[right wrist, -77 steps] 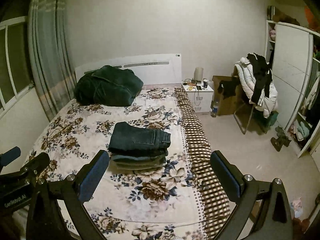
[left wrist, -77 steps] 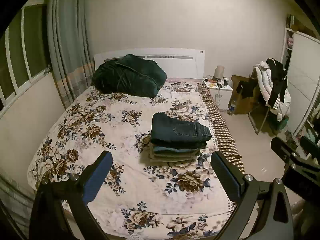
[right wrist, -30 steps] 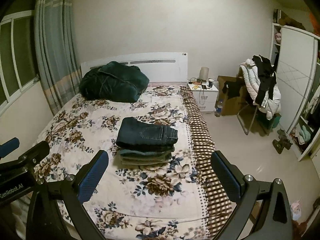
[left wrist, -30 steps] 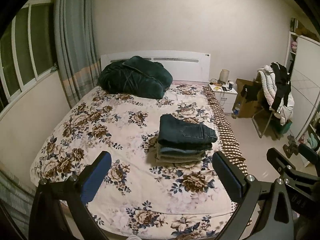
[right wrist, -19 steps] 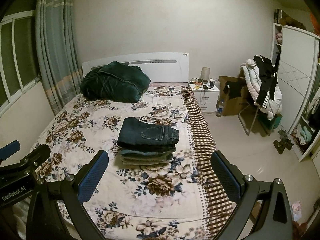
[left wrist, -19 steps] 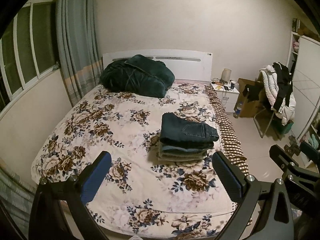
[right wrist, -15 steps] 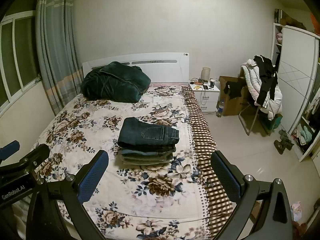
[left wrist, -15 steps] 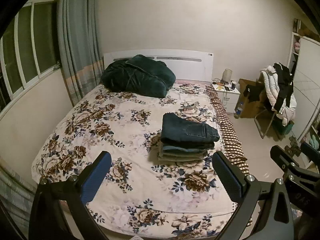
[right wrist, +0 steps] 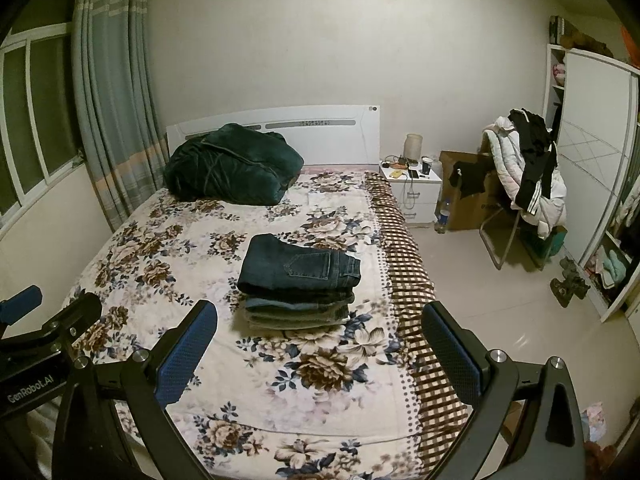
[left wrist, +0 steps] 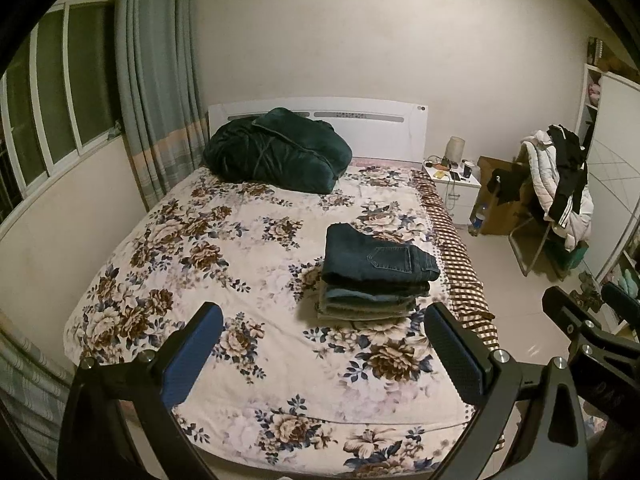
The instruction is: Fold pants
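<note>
The left gripper (left wrist: 320,354) and right gripper (right wrist: 318,350) hang wide open and empty over the foot of the floral-quilted bed (left wrist: 224,280). Farther on, the stack of folded dark denim pants (right wrist: 300,280) rests near the bed's right edge, a rumpled dark green blanket (right wrist: 232,170) against the white headboard (right wrist: 320,128).

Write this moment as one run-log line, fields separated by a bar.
left gripper: open, empty | right gripper: open, empty | folded pants stack: on bed, untouched | phase: both grippers off the bed

Both wrist cameras look from beyond the near end of the bed (left wrist: 168,240) toward the far headboard (left wrist: 380,120). The right view sits further right, taking in more floor. Both share the bed, the nightstand (right wrist: 416,188) and the stacked pants (right wrist: 298,280).
</note>
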A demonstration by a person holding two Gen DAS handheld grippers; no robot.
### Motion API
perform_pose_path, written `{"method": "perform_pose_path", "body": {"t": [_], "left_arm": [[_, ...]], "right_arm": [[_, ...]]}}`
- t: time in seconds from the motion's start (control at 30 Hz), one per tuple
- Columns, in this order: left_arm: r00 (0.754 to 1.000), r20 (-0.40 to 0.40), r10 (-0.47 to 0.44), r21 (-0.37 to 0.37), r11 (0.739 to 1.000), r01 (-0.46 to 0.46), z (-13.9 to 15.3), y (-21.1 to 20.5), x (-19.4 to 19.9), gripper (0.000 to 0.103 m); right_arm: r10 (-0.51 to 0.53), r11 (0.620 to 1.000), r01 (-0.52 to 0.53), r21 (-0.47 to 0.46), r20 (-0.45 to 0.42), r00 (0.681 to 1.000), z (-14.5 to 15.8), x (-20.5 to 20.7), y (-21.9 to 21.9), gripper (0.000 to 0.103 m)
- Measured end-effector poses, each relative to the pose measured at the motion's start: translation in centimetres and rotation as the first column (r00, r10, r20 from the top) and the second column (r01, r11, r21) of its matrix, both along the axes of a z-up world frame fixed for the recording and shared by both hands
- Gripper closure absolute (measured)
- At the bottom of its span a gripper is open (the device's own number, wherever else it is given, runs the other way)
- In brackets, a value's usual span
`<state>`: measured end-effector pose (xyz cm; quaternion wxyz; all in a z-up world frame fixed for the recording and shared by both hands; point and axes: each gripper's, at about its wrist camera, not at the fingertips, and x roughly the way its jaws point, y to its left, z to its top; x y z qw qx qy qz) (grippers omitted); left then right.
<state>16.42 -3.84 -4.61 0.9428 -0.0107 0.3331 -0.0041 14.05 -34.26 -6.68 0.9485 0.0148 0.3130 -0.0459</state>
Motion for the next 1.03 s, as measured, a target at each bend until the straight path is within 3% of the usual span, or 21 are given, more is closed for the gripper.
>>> {"method": "perform_pose_path", "body": {"t": [0.83, 1.03], "left_arm": [[1.0, -0.004, -0.015, 0.003, 1.0, 0.015, -1.2, 0.4, -1.0, 0.0], [0.998, 0.054, -0.015, 0.014, 1.0, 0.014, -0.4, 0.1, -1.6, 0.0]], "right_arm": [[0.006, 1.0, -0.006, 0.007, -0.011, 1.0, -1.4, -0.1, 0.6, 0.0], [0.003, 1.0, -0.002, 0.009, -0.011, 1.0, -1.5, -0.2, 0.6, 0.0]]}}
